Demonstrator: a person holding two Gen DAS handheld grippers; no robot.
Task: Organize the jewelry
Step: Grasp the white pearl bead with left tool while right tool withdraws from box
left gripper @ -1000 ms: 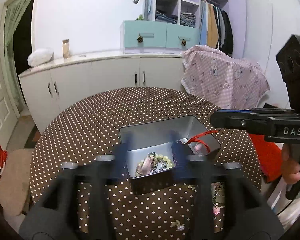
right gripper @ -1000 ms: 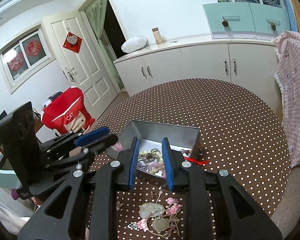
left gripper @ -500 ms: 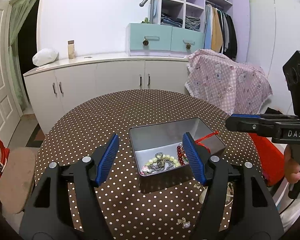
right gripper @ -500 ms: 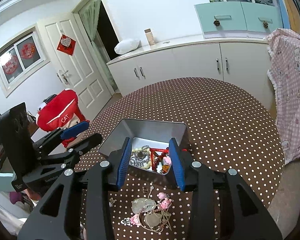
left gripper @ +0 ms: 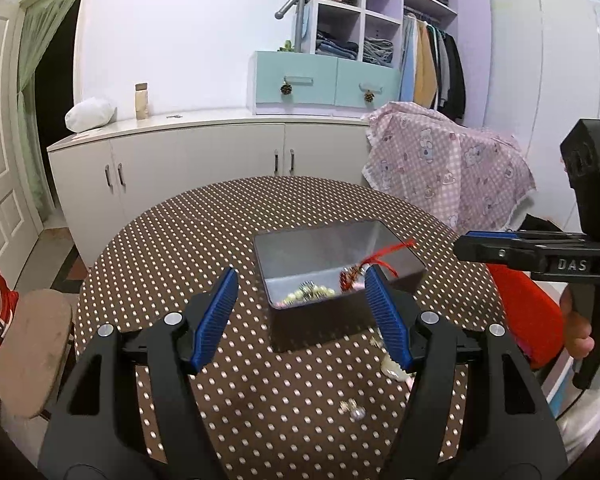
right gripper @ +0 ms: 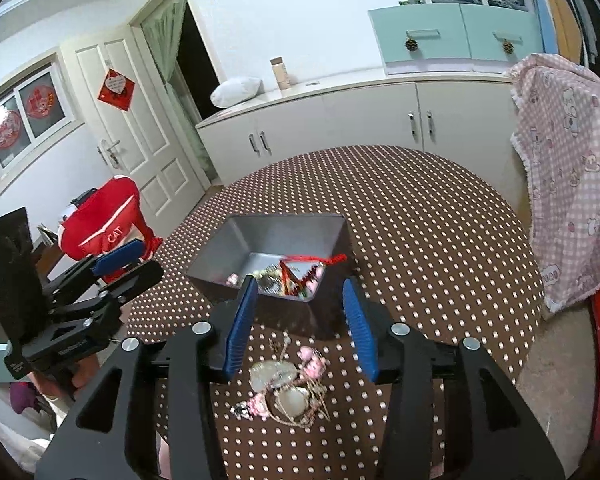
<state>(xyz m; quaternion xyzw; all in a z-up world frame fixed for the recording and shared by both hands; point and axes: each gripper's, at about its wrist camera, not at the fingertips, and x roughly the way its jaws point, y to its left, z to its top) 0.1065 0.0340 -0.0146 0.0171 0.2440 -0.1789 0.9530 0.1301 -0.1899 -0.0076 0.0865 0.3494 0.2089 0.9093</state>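
**Right tongs stand nearest the loose pile**

Plainly, the next move turns on the pile [right gripper: 288, 390] of pink and pale trinkets lying loose on the dotted table [right gripper: 440, 216]. It sits just in front of the tin [right gripper: 276, 236], on the near side, and directly under the right tongs [right gripper: 300, 320]: seen from the right wrist, the heap lies between and just below the two blue pads [right gripper: 242, 320]. Its spread runs roughly across the gap, with thin gold chain trailing toward the lower right.

The right tongs have just been opening; nothing is between the jaws, and they are released. The red cord [right gripper: 316, 260] now lies in the tin, draped over its far corner, beside beads [left gripper: 308, 292].

The left tongs [left gripper: 300, 316] are also released and empty, jaws wide, pointing at the tin's near wall. From that side only the pile's edge shows, behind the right pad [left gripper: 388, 320], and two small studs [left gripper: 352, 410] lie apart, closer in.

So, by my reading, the right hand is the better placed: a short drop reaches the pile.
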